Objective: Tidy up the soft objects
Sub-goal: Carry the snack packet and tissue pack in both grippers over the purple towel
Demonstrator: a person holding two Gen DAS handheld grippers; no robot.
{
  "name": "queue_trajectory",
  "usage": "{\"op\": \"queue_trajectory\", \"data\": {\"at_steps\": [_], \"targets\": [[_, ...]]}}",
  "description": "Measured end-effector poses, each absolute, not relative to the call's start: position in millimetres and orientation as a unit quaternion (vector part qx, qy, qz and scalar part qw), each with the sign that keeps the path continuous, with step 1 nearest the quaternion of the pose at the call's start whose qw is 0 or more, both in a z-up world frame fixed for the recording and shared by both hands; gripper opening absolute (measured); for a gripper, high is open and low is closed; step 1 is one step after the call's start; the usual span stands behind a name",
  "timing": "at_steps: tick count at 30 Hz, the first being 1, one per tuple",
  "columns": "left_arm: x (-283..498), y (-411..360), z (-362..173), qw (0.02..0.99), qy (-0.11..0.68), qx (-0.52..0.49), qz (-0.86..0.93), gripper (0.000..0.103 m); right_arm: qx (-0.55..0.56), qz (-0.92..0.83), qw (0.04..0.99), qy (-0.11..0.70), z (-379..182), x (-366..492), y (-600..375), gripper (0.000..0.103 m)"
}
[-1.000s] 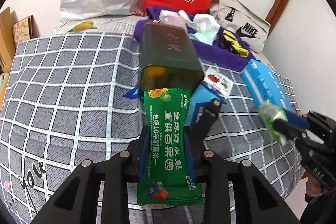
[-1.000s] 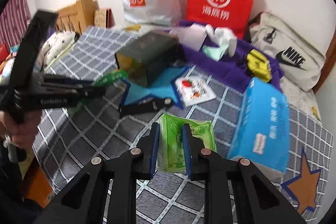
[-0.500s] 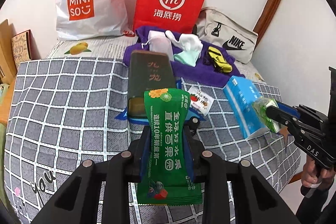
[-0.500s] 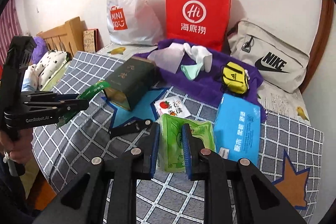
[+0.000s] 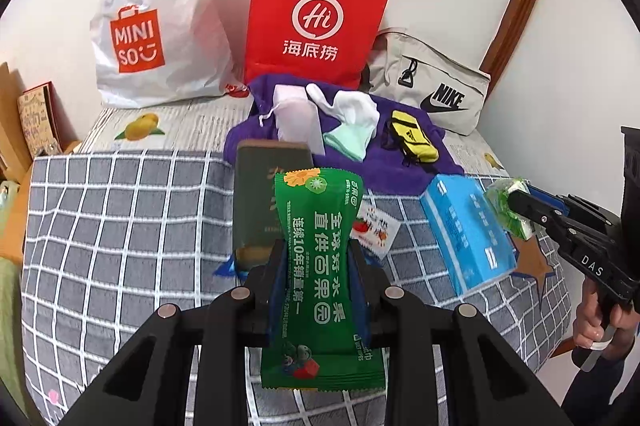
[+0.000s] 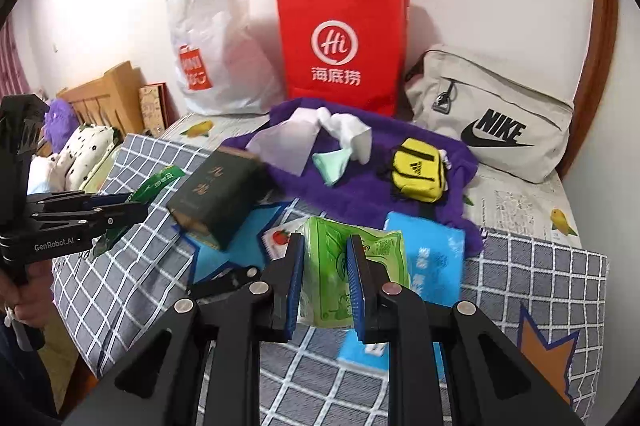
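Observation:
My left gripper is shut on a dark green snack packet, held upright above the grey checked blanket. My right gripper is shut on a light green pack, lifted over the bed. Each gripper shows in the other's view: the right gripper at the right with its light green pack, the left gripper at the left with its dark green packet. A blue tissue pack, a dark green box and a small strawberry sachet lie on the blanket.
At the back a purple towel carries white and mint cloths and a yellow pouch. Against the wall stand a white Miniso bag, a red paper bag and a beige Nike bag. A black clip lies on the blanket.
Both grippers have risen with their packets still clamped, so the bed and its objects look smaller and farther. The right gripper has also drifted sideways and rolled a little.

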State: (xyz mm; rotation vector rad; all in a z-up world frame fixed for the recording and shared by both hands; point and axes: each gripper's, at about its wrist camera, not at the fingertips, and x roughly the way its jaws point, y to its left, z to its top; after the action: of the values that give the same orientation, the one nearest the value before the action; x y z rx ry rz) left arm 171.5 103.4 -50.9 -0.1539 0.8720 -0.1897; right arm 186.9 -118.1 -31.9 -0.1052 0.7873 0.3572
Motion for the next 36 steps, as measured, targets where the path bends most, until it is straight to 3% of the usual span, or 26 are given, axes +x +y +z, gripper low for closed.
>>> {"op": "queue_trajectory", "data": {"at_steps": [36], "targets": [[327.5,82.3,-42.0,0.896,0.43,-0.059,-0.096,0.027,-0.027,0.151,0.904,0.4,-42.9,353.6,-126.9,0.021]]}}
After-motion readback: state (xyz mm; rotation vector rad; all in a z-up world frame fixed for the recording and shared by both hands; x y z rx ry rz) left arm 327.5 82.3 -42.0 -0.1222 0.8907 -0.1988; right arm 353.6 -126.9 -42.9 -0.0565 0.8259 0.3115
